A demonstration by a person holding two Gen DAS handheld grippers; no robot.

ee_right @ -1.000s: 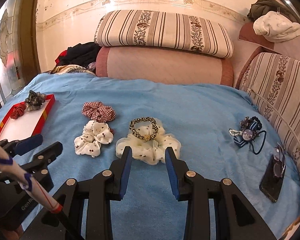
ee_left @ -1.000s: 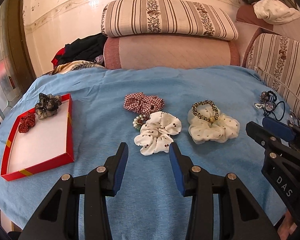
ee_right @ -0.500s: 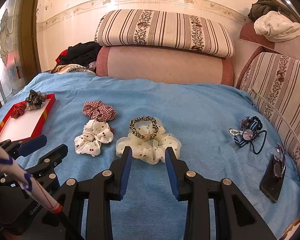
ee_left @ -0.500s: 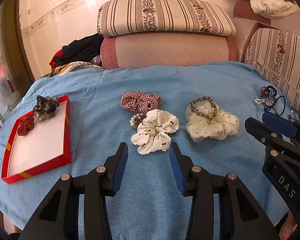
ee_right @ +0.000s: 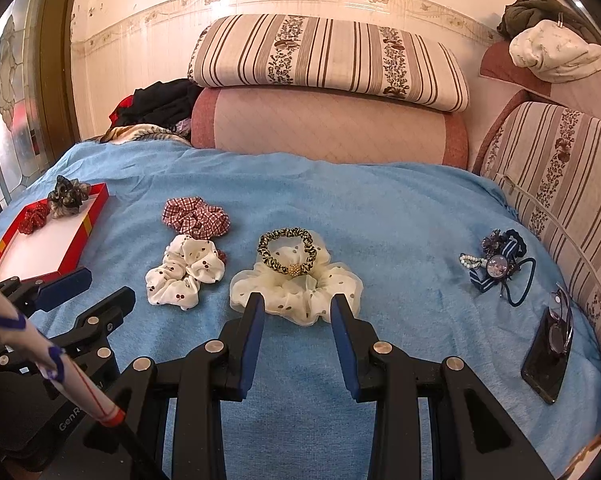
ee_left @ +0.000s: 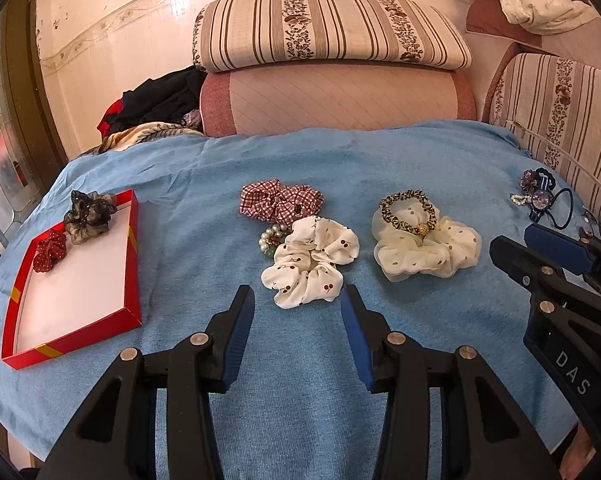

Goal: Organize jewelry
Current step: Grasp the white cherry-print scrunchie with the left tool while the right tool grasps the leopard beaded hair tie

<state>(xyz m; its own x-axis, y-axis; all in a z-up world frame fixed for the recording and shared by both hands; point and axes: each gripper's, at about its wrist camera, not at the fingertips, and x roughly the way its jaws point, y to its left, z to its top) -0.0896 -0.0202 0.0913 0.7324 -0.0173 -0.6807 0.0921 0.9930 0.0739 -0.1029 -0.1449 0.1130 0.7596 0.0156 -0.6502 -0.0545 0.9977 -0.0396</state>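
While both grippers hung spread and empty, left gripper (ee_left: 296,300) faced cherry scrunchie (ee_left: 310,266), right gripper (ee_right: 296,308) faced cream scrunchie (ee_right: 296,286), red tray (ee_left: 134,256) held two.

Both the left tool (ee_left: 297,300) and the right tool (ee_right: 297,308) point forward side by side, jaws parted, holding nothing.

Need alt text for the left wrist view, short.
Open left gripper hovers over a blue blanket, facing a white cherry-print scrunchie. A red tray at left holds two scrunchies; the right gripper enters from the right.

Warm indoor light, sharp, fisheye-curved edges
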